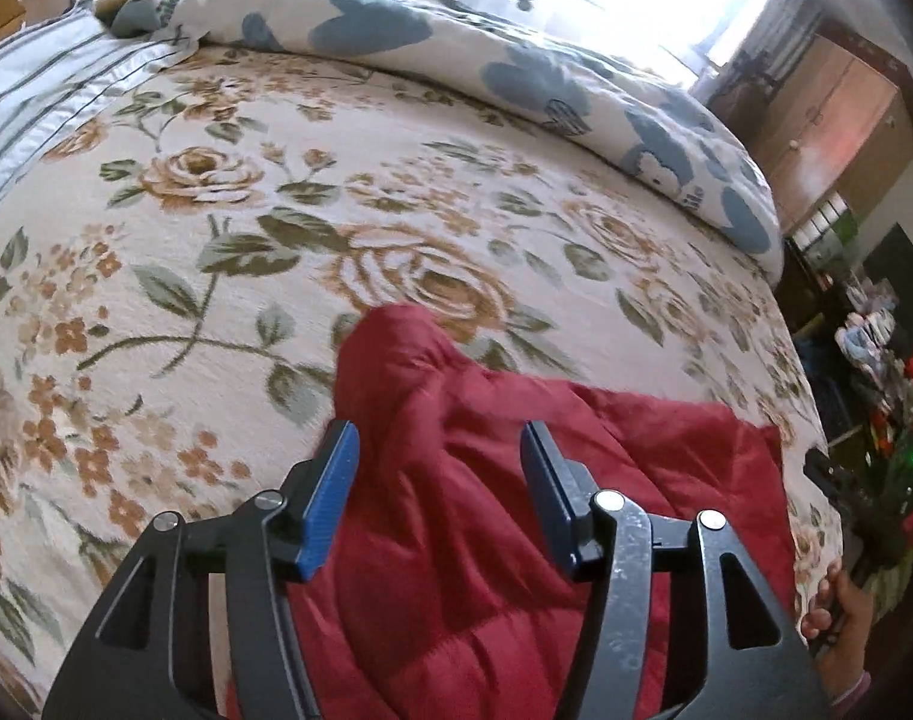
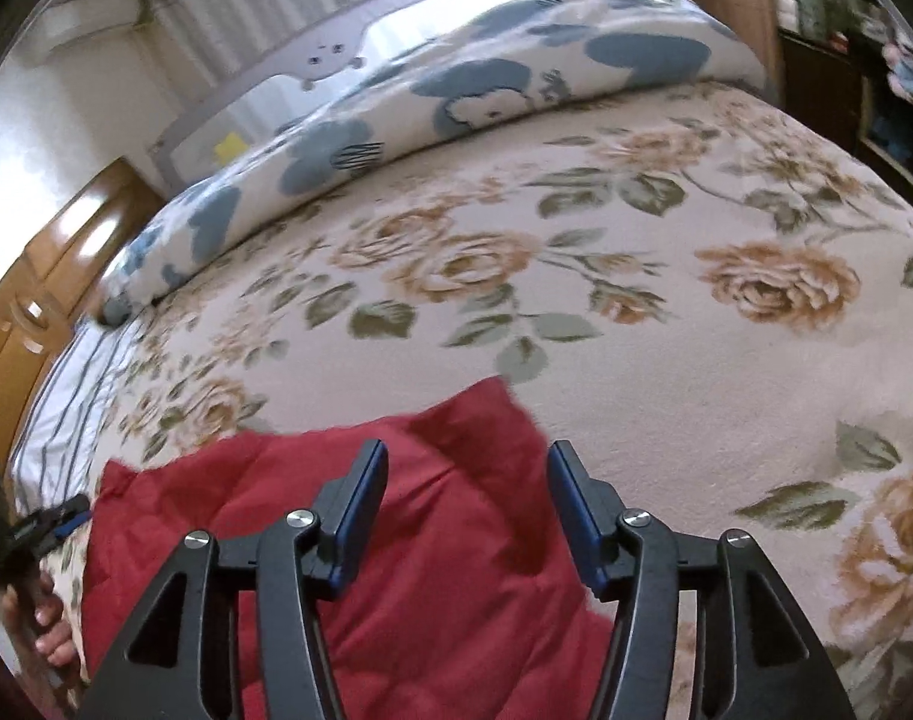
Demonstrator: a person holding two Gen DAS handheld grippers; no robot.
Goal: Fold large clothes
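Observation:
A red quilted garment (image 1: 486, 510) lies bunched on the floral bedspread (image 1: 216, 228) near the bed's front edge. My left gripper (image 1: 438, 444) is open and hovers just above the garment's raised fold, holding nothing. In the right wrist view the same red garment (image 2: 408, 540) lies below my right gripper (image 2: 467, 462), which is also open and empty above the cloth. The left gripper also shows in the right wrist view (image 2: 42, 528) at the left edge, held by a hand. A hand on the right gripper shows in the left wrist view (image 1: 834, 600).
A rolled blue-and-white duvet (image 1: 516, 72) lies along the far side of the bed. A striped pillow (image 1: 42, 102) sits at the far left. A wooden cabinet (image 1: 828, 120) and cluttered shelves (image 1: 876, 348) stand to the right of the bed.

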